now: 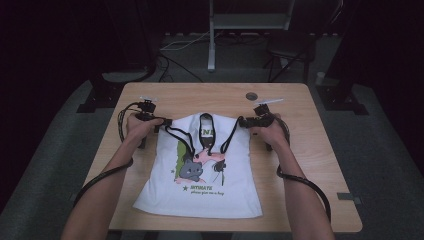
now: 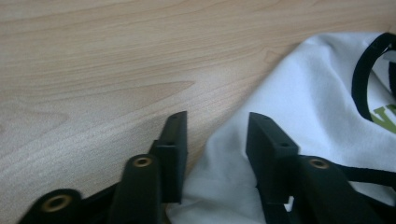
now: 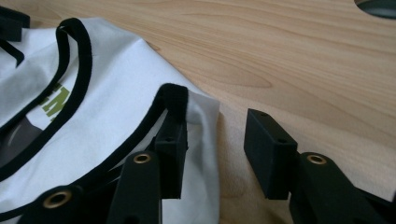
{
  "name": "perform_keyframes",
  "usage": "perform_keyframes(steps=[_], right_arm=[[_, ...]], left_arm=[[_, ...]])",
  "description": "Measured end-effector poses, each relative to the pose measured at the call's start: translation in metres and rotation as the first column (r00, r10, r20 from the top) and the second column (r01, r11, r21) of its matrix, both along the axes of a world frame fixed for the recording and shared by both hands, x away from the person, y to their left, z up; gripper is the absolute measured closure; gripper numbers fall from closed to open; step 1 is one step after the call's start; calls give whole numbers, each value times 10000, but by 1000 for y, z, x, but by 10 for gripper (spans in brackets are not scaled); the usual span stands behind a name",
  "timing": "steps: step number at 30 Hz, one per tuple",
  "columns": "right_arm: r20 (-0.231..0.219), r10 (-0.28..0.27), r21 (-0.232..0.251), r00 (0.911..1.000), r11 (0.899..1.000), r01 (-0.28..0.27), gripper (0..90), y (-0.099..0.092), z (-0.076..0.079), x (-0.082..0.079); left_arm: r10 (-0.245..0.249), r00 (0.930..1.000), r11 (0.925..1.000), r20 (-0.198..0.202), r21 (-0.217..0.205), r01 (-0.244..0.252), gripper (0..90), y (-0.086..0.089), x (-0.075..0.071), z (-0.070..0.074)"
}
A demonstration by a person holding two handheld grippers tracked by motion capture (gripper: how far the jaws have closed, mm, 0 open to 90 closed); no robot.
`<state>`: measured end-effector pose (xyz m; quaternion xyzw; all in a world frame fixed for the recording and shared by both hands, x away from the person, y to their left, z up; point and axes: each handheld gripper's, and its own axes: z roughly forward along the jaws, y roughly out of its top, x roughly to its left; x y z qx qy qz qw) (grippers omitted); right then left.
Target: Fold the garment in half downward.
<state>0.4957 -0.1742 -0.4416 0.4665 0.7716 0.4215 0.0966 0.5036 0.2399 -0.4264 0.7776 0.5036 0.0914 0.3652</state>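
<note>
Shoulders of the white tank top [image 1: 200, 192] lie flat; my left gripper [image 2: 215, 135] and right gripper [image 3: 215, 135] stand apart beside them, gripping nothing.

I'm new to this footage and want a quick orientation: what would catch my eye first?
A white sleeveless shirt with black trim and a cartoon print lies flat mid-table. At its shoulders sit the left gripper and right gripper, fingers apart, pressing nothing.

White top [image 1: 200, 195], green print "MYMATE" (smaller line beneath unreadable)
</note>
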Motion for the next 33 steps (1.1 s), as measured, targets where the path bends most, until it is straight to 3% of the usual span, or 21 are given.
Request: perform_keyframes(steps=[4, 9, 14, 15, 17, 21, 23, 28, 33], right_arm=[[63, 219, -223, 9997, 9995, -217, 597, 6, 1, 1], [-26, 131, -237, 9999, 9996, -132, 818, 7, 0, 1], [-97, -110, -101, 9999, 9999, 109, 872, 6, 0, -2], [-107, -121, 24, 9999, 9999, 121, 875, 6, 1, -2], [-77, -144, 278, 9999, 9995, 146, 877, 3, 4, -3], [116, -202, 804, 9997, 9966, 192, 878, 0, 12, -5], [215, -272, 1059, 9994, 9941, 248, 878, 0, 16, -6], [436, -310, 1449, 9986, 9891, 244, 878, -5, 25, -7], [698, -245, 1840, 9973, 9829, 113, 876, -11, 32, -12]], left_arm=[[-498, 9987, 9983, 97, 312, 495, 534, -4, -2, 1], [-680, 9976, 9924, 137, 1034, 663, 815, -8, -4, 2], [-930, 9955, 9828, 173, 1618, 890, 871, -16, -8, 6], [-948, 9954, 9828, 170, 1610, 908, 873, -15, -9, 9], [-785, 9967, 9902, 221, 1178, 754, 874, -12, -10, 14], [-758, 9958, 9931, 516, 932, 708, 875, -8, -12, 25], [-741, 9948, 9958, 703, 588, 700, 876, -8, -13, 32], [-685, 9903, 9974, 1211, 313, 652, 875, -8, -15, 48], [-605, 9876, 9980, 1451, -82, 623, 875, -4, -17, 56]])
